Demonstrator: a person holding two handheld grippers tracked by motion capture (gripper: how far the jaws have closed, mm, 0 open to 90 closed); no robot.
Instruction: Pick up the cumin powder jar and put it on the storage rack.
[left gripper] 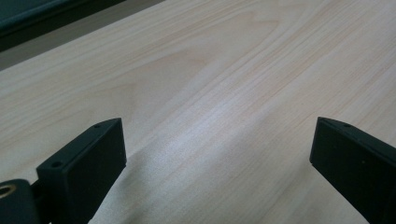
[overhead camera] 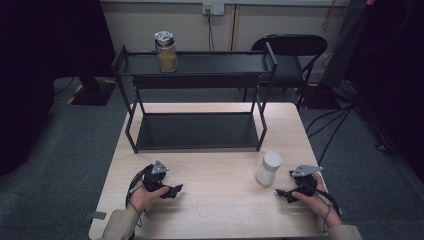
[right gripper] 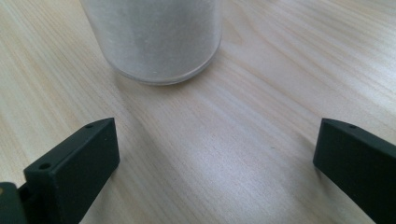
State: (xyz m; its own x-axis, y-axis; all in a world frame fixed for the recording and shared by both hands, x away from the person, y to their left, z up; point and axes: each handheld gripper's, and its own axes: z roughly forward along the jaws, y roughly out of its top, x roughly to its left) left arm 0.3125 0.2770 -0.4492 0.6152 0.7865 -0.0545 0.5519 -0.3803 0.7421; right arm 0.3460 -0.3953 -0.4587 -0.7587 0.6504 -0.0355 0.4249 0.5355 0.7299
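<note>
Two grippers rest low over the wooden surface (overhead camera: 220, 200), one in each hand. The right gripper (overhead camera: 284, 192) lies near the right edge of the surface, and its fingers (right gripper: 70, 172) are spread wide with nothing between them. A white jar (overhead camera: 268, 168) stands upright just ahead of these fingers, close to them but not touching; in the right gripper view its round base (right gripper: 156, 42) sits on the wood a little beyond the fingertips, nearer to the finger at the left of that view. The left gripper (overhead camera: 172, 190) lies at the other side of the surface, well apart from the jar. Its fingers (left gripper: 84, 163) are also spread wide, and between them there is bare wood. Both pairs of fingers point toward the middle of the surface, toward each other. Far beyond the fingers of both grippers stands a black rack (overhead camera: 197, 132) with two shelves, at the far side of the surface. On its upper shelf, toward the left, a glass jar (overhead camera: 165, 51) with brown content and a shiny lid stands upright.
</note>
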